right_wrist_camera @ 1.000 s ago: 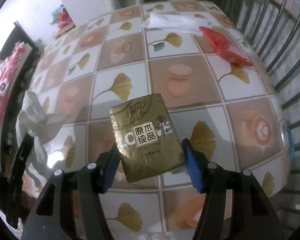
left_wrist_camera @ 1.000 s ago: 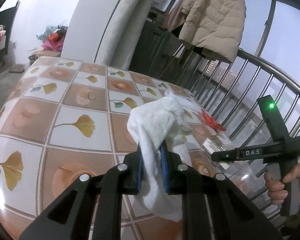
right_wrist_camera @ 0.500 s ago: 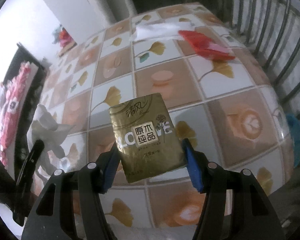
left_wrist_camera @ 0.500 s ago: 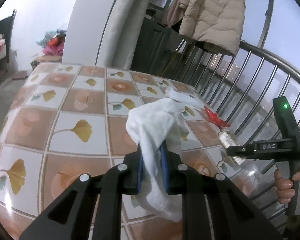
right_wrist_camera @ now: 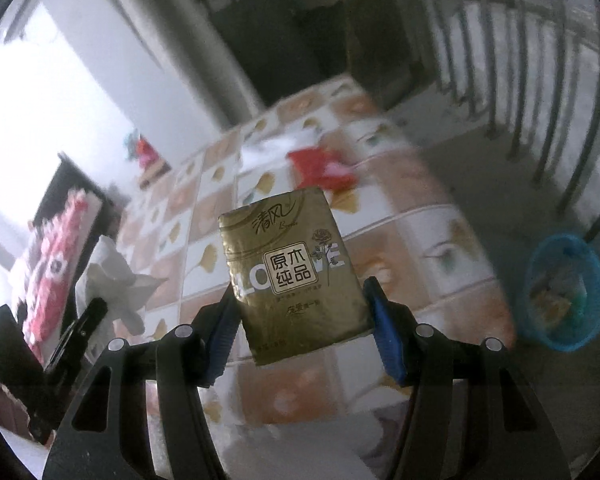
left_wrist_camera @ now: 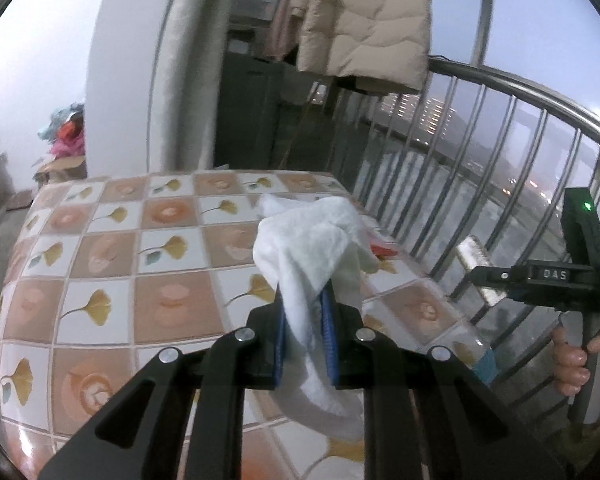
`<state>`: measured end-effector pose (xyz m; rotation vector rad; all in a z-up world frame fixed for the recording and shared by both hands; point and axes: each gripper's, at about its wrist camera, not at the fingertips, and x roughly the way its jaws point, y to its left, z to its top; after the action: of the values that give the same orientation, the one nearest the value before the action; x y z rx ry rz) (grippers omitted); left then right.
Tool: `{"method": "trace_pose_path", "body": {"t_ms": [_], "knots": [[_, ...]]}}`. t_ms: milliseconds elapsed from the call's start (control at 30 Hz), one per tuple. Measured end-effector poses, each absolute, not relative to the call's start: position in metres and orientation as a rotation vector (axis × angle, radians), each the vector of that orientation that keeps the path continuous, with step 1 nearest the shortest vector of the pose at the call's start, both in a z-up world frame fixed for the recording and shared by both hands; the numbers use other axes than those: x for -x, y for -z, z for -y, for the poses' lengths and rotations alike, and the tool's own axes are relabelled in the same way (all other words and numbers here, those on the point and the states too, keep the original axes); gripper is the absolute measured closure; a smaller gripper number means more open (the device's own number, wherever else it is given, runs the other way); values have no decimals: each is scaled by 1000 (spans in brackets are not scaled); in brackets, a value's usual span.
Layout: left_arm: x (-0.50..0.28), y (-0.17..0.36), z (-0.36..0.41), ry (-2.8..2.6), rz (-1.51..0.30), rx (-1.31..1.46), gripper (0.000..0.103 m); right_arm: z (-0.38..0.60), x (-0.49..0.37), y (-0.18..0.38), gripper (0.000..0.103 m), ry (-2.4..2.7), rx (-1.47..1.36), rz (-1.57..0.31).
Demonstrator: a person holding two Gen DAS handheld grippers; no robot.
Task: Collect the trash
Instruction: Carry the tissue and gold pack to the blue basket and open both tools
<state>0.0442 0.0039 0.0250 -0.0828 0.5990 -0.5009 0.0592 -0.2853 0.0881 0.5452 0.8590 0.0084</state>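
Both grippers are loaded and clear of the tiled table (left_wrist_camera: 100,264). The left gripper (left_wrist_camera: 303,322) is clamped on a crumpled white tissue (left_wrist_camera: 312,248); the right gripper (right_wrist_camera: 300,320) grips a gold tissue packet (right_wrist_camera: 290,276) across its width. A blue wastebasket (right_wrist_camera: 564,292) stands on the floor to the right of the table, near the railing (right_wrist_camera: 540,80).

Procedure, as judged from the scene:
1. Keep both grips firm during transfer; the tissue hangs loose and may snag.
2. Position each gripper directly over the basket mouth before releasing.
3. Return for the red wrapper (right_wrist_camera: 320,164) and white paper (right_wrist_camera: 276,146) at the far end.
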Motion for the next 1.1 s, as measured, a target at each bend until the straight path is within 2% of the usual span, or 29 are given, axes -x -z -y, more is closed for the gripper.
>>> {"method": "trace_pose_path", "body": {"t_ms": [400,733,1100], "knots": [[-33,-51,89,698,-640,22,88,385,44,-73,46,148,-712,-702],[-29,-48,182,871,-711,-31,88,465,126,-39,46,384,-877,-627],[-21,-41,262,1006,-765,-96,88,505,173,-21,46,539,-953,-580]]}}
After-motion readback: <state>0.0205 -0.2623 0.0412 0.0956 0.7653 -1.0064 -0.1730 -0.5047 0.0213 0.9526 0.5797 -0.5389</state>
